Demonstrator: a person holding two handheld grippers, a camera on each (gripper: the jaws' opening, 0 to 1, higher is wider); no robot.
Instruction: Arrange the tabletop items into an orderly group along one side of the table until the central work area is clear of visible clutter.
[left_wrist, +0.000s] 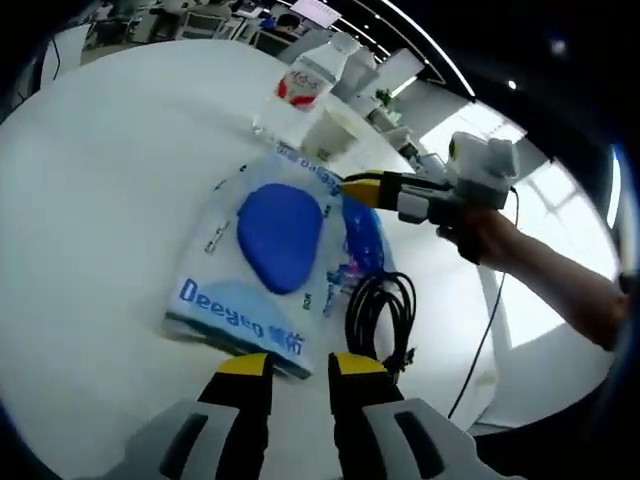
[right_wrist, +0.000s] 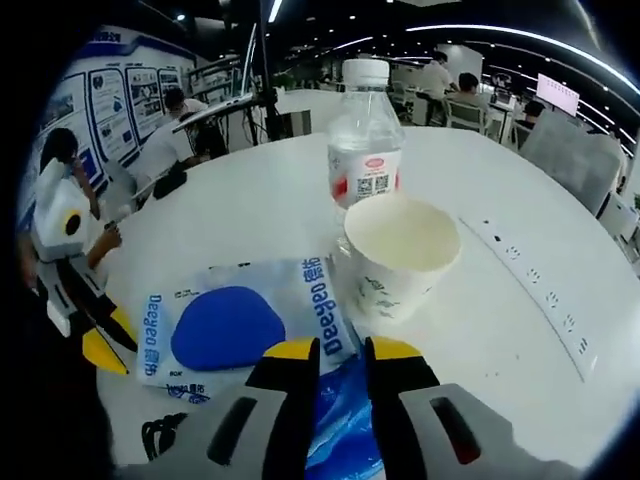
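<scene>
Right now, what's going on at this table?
A person is tidying a white table with a gripper in each hand. The right gripper sits over a blue packet at the edge of the Deeyeo package, jaws slightly apart, nothing visibly gripped. The left gripper hovers near the package's other edge, beside a black cable. A water bottle and paper cup stand together nearby.

**Open-plan office**

I am looking out over a big office floor: people are sitting at desks (right_wrist: 470, 110), a monitor (right_wrist: 557, 93) is glowing, posters (right_wrist: 110, 95) are lining one wall, and strip lights (right_wrist: 510, 30) are running overhead beyond my white surface (right_wrist: 250, 210).
</scene>
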